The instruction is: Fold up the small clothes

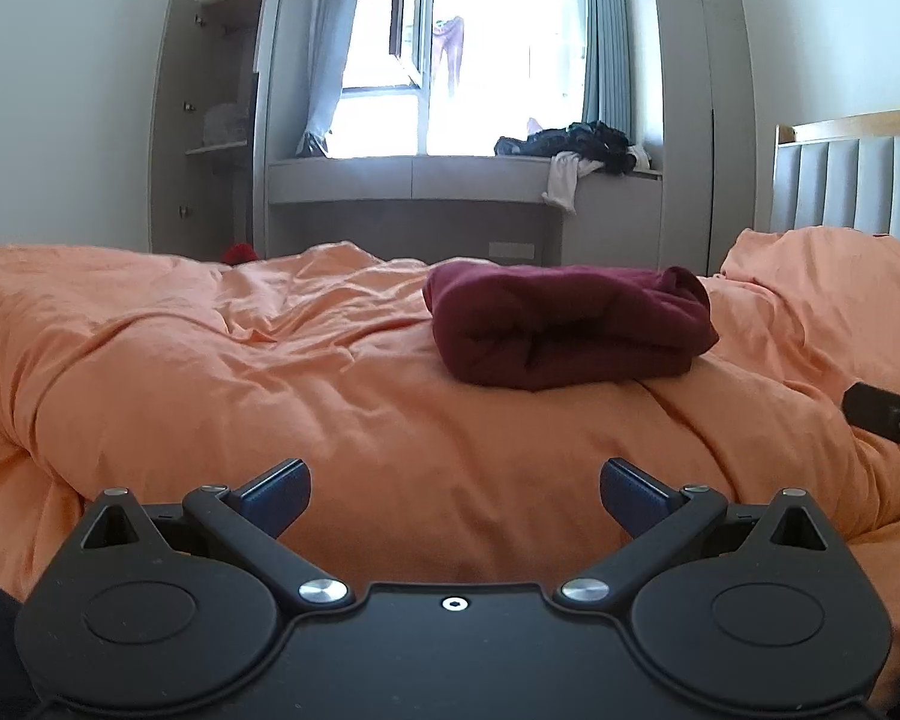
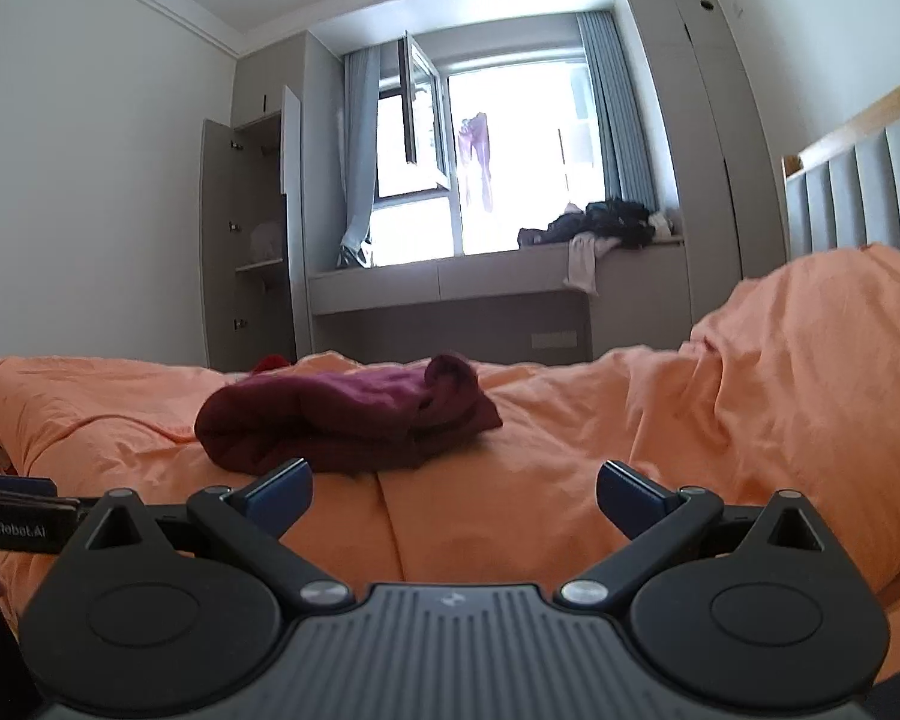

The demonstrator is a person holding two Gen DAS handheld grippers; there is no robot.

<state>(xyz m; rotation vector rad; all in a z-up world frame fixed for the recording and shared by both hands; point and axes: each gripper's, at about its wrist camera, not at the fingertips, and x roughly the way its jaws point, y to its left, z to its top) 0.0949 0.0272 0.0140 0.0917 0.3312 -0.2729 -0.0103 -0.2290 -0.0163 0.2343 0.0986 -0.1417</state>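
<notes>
A dark red garment (image 1: 570,324) lies folded into a thick bundle on the orange duvet (image 1: 270,372). In the right wrist view the same garment (image 2: 342,420) sits ahead and to the left. My left gripper (image 1: 455,495) is open, low over the duvet and well short of the garment, nothing between its blue pads. My right gripper (image 2: 455,495) is open too, with only duvet (image 2: 570,480) between its fingers. A part of the right gripper (image 1: 888,414) shows at the left wrist view's right edge. The left gripper's side (image 2: 12,516) appears at the far left of the right wrist view.
A padded grey headboard (image 1: 852,186) stands at the right. Beyond the bed is a window bench (image 1: 426,177) with a pile of dark and white clothes (image 1: 576,150). An open wardrobe (image 1: 210,120) stands at the left. A small red item (image 1: 238,253) shows behind the bed.
</notes>
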